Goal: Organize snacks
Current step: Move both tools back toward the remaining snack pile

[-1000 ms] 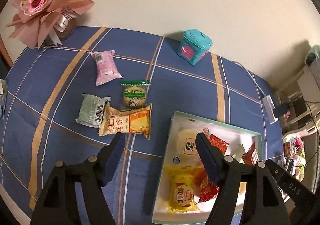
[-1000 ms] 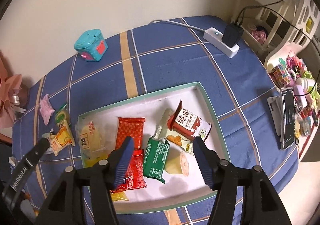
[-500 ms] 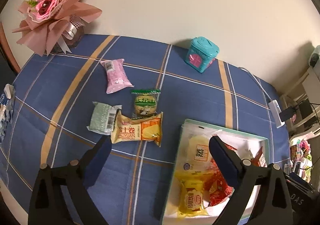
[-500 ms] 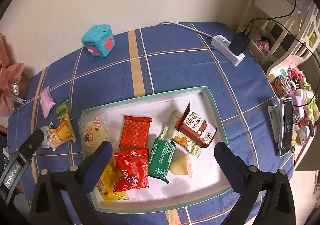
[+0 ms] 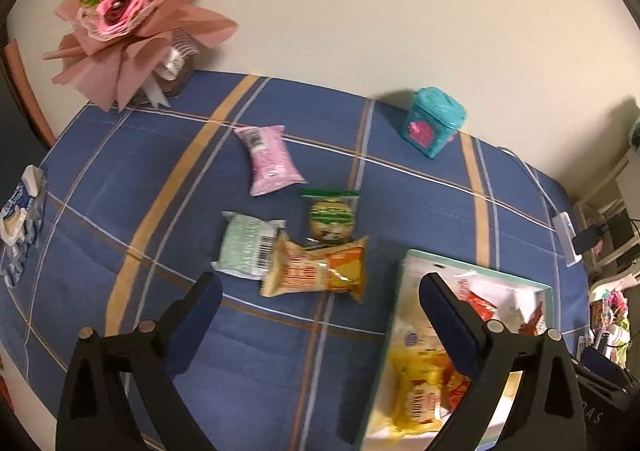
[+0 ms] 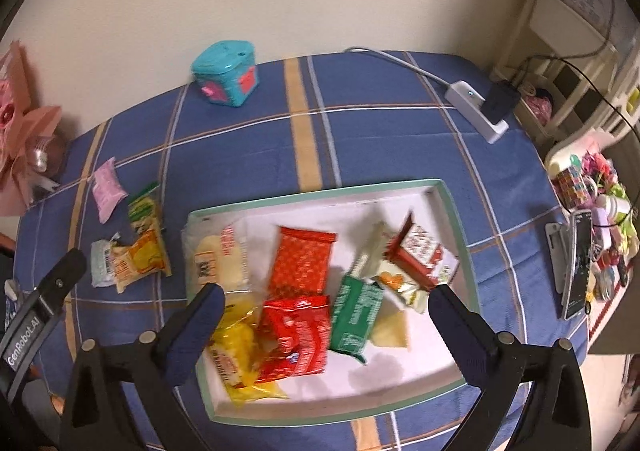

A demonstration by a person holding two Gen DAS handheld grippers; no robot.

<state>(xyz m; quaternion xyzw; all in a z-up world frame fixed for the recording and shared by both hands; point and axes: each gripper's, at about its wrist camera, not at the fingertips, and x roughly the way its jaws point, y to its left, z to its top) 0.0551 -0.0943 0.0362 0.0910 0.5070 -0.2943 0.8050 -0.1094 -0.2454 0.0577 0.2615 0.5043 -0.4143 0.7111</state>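
My table wears a blue plaid cloth [image 6: 380, 139]. On it sits the teal-rimmed tray [image 6: 460, 219]. Left of the tray lie four packets: an orange-yellow one [image 5: 320, 271] nearest, a pale green one [image 5: 244, 245] touching it, a round biscuit pack [image 5: 331, 215] and a pink one [image 5: 267, 159] farther off. Behind the tray stands a teal tin [image 6: 226, 73]; a white power strip [image 6: 478, 111] lies to its right, and a pink bouquet [image 5: 128, 11] stands at the far left.

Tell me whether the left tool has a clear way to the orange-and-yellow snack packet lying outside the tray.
Probably yes. The left tool is wide open and empty, with the orange-and-yellow packet just beyond its tips on bare cloth. One end overlaps the pale green packet, which a grab might nudge.
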